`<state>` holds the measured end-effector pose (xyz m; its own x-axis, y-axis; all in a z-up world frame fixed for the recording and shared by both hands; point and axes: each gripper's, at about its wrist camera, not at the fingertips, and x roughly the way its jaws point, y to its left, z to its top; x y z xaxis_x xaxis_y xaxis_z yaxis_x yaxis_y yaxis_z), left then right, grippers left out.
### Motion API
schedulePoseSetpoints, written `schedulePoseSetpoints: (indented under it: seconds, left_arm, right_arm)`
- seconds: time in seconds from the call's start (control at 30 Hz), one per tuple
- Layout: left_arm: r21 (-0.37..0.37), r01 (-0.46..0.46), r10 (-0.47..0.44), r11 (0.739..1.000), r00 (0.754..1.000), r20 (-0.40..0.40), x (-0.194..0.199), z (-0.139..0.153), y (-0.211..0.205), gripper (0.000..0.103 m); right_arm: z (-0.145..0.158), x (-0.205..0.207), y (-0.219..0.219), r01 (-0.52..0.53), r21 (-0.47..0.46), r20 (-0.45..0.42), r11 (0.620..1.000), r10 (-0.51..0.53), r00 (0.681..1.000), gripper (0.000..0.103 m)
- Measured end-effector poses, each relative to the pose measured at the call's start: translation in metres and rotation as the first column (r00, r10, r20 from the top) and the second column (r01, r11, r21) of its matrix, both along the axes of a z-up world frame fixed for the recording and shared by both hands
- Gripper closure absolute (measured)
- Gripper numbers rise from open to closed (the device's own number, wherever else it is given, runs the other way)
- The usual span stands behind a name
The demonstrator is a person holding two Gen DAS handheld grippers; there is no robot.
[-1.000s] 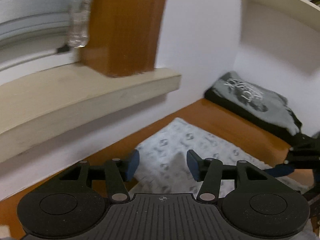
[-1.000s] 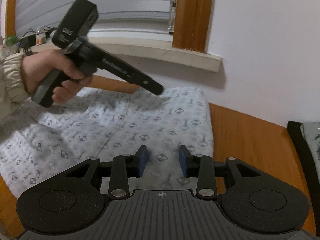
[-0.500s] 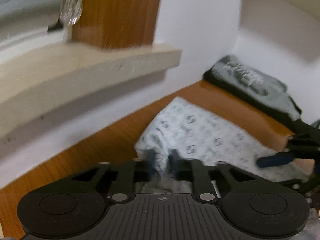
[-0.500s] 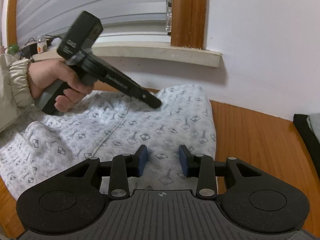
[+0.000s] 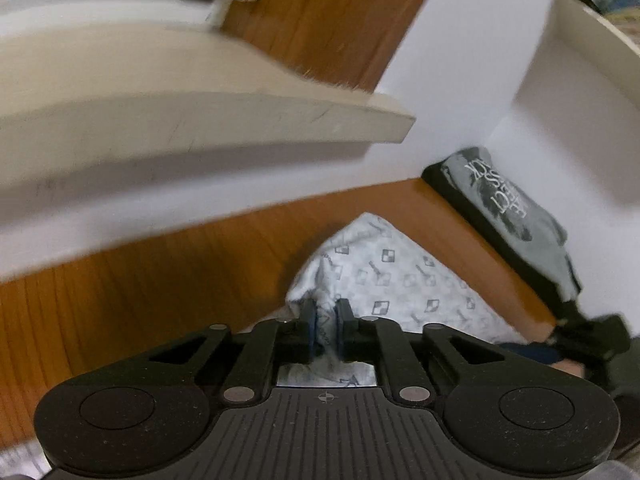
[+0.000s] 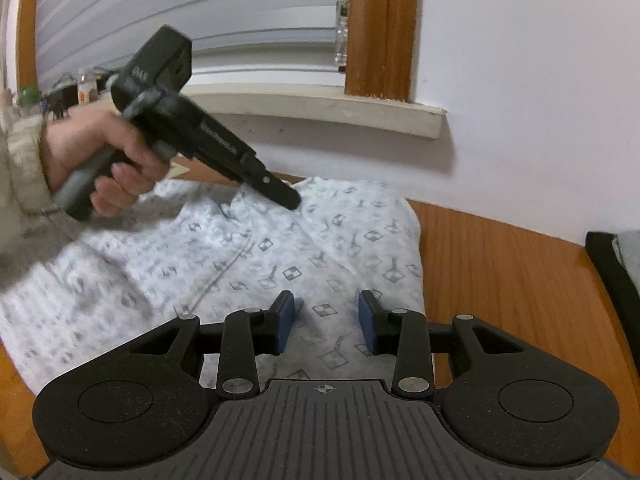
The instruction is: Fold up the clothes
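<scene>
One white patterned garment (image 6: pixel 280 256) spread mid-frame on wooden table (image 6: pixel 500 272), one folded grey shirt (image 5: pixel 516 216) at right, left gripper (image 5: pixel 325 325) just closed, pinching garment's corner, right gripper (image 6: pixel 326 322) apart above the cloth, gripping nothing.

Your left gripper (image 5: pixel 325 330) has a bunched fold of the white patterned garment (image 5: pixel 404 280) between its blue pads (image 5: pixel 308 326); its jaws closed hard a moment ago and have just been easing open a little, with the cloth still caught between them. The garment lies on the wooden tabletop (image 5: pixel 160 280), which runs up to a white wall under a pale windowsill (image 5: pixel 224 120). Far right, against the wall, sits a folded grey shirt (image 5: pixel 516 208) (white lettering, blurred) on something black, and the dark tip of your right gripper (image 5: pixel 532 352) shows at the edge, too blurred to read.
</scene>
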<state>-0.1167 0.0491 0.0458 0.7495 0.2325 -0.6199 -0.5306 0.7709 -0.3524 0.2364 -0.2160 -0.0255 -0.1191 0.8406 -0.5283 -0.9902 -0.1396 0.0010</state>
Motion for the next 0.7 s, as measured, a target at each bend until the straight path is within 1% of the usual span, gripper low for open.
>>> schedulePoseSetpoints:
  seconds: [0.07,0.17,0.23,0.37,0.43,0.47,0.53,0.57,0.63,0.7]
  left_arm:
    - [0.070,-0.004,0.006,0.998,1.000,-0.027,0.003,0.002,-0.004,0.070]
    - [0.135,-0.005,0.011,0.991,0.999,-0.049,0.002,0.001,-0.009,0.062]
    - [0.157,-0.010,0.018,0.987,0.999,-0.046,-0.002,0.002,-0.013,0.061]
    - [0.209,-0.035,0.050,0.977,0.997,-0.065,-0.016,0.011,-0.018,0.053]
    - [0.239,-0.054,0.076,0.969,0.994,-0.081,-0.032,0.017,-0.021,0.051]
    - [0.258,-0.064,0.092,0.964,0.991,-0.100,-0.040,0.019,-0.022,0.051]
    - [0.307,-0.091,0.145,0.947,0.977,-0.158,-0.049,0.018,-0.023,0.052]
    - [0.312,-0.100,0.158,0.945,0.973,-0.167,-0.056,0.018,-0.023,0.052]
    - [0.297,-0.116,0.164,0.948,0.976,-0.144,-0.072,0.020,-0.022,0.052]
    - [0.292,-0.141,0.183,0.946,0.975,-0.122,-0.088,0.024,-0.024,0.052]
  right_arm:
    - [0.010,0.004,-0.001,0.004,0.018,-0.019,1.000,-0.004,1.000,0.067]
    - [0.013,0.002,0.001,0.022,0.035,0.012,0.999,-0.023,1.000,0.067]
    - [0.010,-0.001,0.003,0.032,0.035,0.030,0.999,-0.033,0.999,0.067]
    - [0.006,-0.018,0.004,0.020,0.037,0.074,0.999,-0.023,0.997,0.067]
    - [0.007,-0.031,0.003,0.005,0.050,0.097,0.999,-0.010,0.995,0.067]
    - [0.008,-0.036,0.004,-0.006,0.053,0.084,0.999,0.001,0.996,0.067]
    - [0.007,-0.049,0.007,-0.028,0.052,0.049,0.998,0.026,0.998,0.067]
    - [0.005,-0.055,0.010,-0.040,0.051,0.036,0.998,0.038,0.999,0.067]
    - [-0.003,-0.072,0.016,-0.079,0.029,0.016,0.996,0.079,0.997,0.068]
    - [-0.013,-0.088,0.021,-0.102,-0.001,0.055,0.995,0.102,0.993,0.063]
